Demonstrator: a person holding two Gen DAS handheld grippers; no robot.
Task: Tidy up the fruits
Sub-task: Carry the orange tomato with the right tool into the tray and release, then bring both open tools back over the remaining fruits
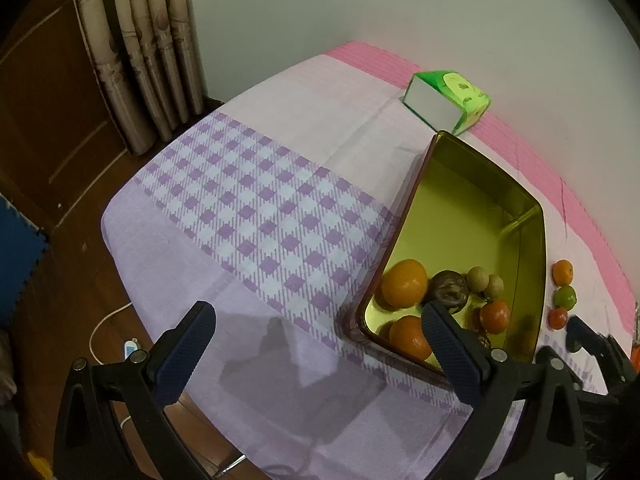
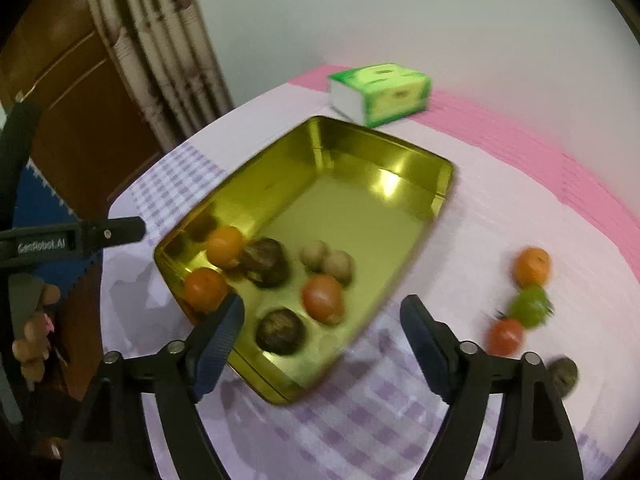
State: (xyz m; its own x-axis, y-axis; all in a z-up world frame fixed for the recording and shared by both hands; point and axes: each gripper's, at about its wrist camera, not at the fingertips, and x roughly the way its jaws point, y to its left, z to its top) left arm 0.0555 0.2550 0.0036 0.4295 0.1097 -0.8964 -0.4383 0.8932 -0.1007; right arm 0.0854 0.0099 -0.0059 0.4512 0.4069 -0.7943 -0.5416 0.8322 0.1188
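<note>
Tin: gold inside, dark red outer rim.
Fruit in tin: orange, dark brown, tan.
Fruit on cloth: orange, green, red-orange.
Tablecloth: lilac, purple-and-white check band, pink far edge.
Tissue box: green and white.
Gripper pads: dark blue.

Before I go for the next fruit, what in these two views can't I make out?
- Right wrist view: motion blur smears the loose fruits beside the gold tin; the green fruit can't be identified.
- Right wrist view: a dark fruit is half hidden behind the right claw.
- Left wrist view: the left claw covers the tin's near corner and part of the dark fruit in the tin.
- Left wrist view: anything further right is cut off by the edge.
</note>
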